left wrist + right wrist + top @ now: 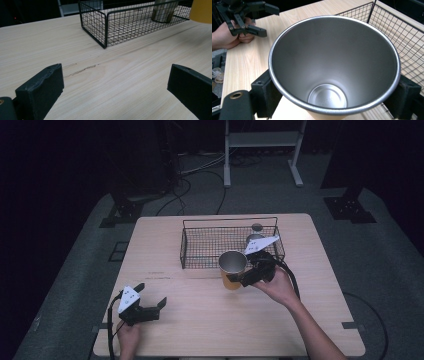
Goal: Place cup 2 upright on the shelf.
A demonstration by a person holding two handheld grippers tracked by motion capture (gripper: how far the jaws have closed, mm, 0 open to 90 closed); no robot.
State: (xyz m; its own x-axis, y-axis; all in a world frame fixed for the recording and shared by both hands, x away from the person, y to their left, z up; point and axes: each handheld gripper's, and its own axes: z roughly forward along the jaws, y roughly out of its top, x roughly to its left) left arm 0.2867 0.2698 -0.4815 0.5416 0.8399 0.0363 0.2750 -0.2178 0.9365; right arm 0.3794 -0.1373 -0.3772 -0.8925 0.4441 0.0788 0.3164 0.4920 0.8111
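Right claw carrying a steel-lined orange cup beside the wire basket

My right claw point(239, 279) is clamped on the cup point(232, 269), held upright just in front of the basket point(200, 251); a second cup point(254, 239) stands inside, beyond my jaws. My left claw point(151, 304) rests on the table point(210, 320), jaws apart, well left of the cup

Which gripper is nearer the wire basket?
Right. The right gripper, shut on the yellow cup, is beside the wire basket; the left gripper rests near the table's front-left.

Cup point(232, 269) just before basket point(200, 251), apparently off table point(165, 330)
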